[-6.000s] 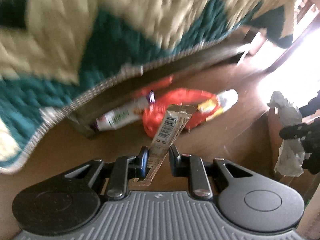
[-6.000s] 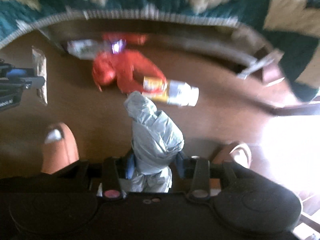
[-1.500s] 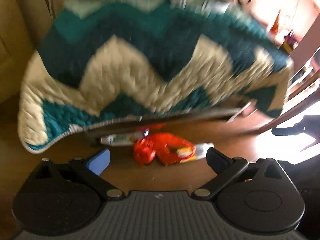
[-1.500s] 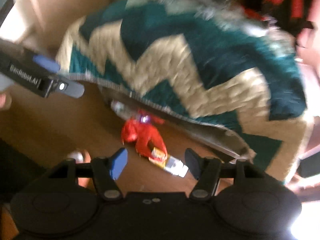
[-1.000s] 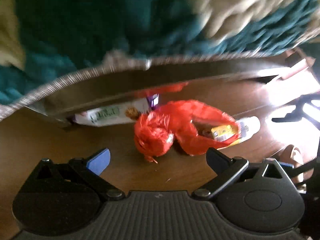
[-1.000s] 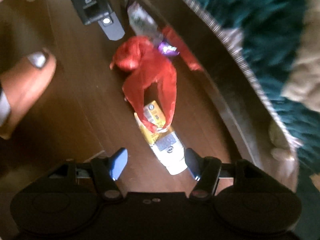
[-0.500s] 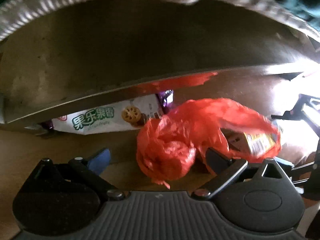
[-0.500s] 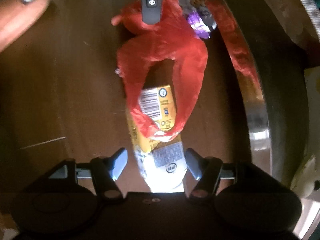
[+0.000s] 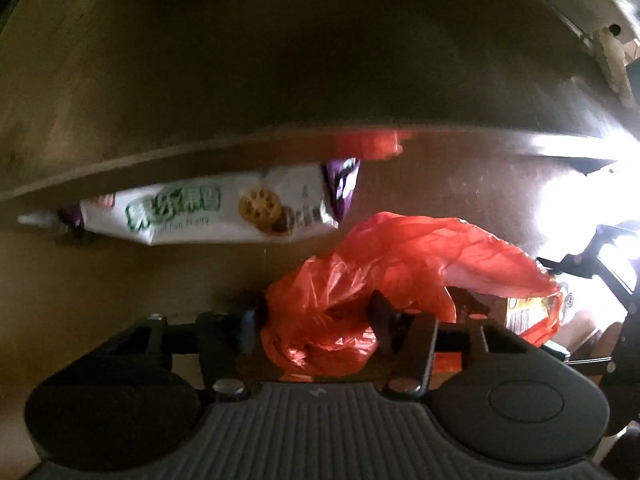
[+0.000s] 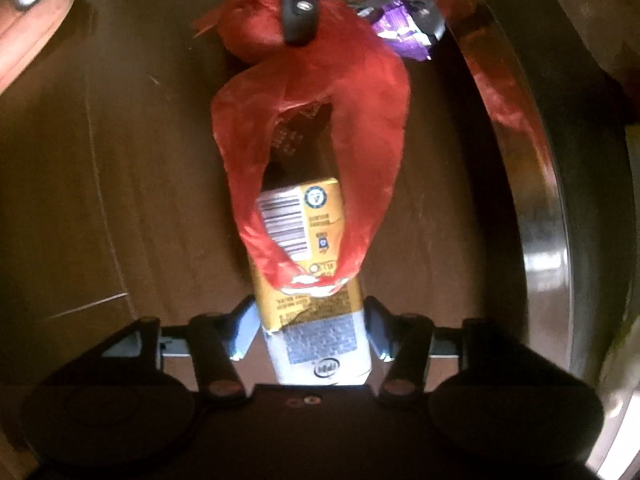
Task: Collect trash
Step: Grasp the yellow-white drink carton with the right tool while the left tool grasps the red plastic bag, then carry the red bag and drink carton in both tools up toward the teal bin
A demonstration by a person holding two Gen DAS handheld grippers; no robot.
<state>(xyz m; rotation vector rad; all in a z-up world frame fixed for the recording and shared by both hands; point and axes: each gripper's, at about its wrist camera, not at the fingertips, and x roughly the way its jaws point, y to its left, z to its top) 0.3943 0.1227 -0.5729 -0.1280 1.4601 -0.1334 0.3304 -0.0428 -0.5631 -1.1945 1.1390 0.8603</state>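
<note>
A crumpled red plastic bag [image 9: 400, 264] lies on the brown floor. My left gripper [image 9: 316, 320] is shut on its bunched end. The bag's loop [image 10: 320, 92] lies over a yellow and white carton [image 10: 316, 280]. My right gripper [image 10: 310, 330] has its two fingers on either side of the carton's white end, close to it; contact is unclear. A white snack wrapper [image 9: 208, 212] with green writing lies under the bed frame, behind the bag, with a purple wrapper [image 9: 340, 188] at its right end.
A low bed frame rail [image 9: 280, 144] runs across above the trash, and it curves down the right side in the right wrist view [image 10: 544, 240]. A person's toe [image 10: 32, 12] shows at the top left. Bright light falls on the floor at the right [image 9: 576, 200].
Both grippers have come down to the floor and narrowed. The left one has closed on the red bag. The right one has moved onto the carton's white end.
</note>
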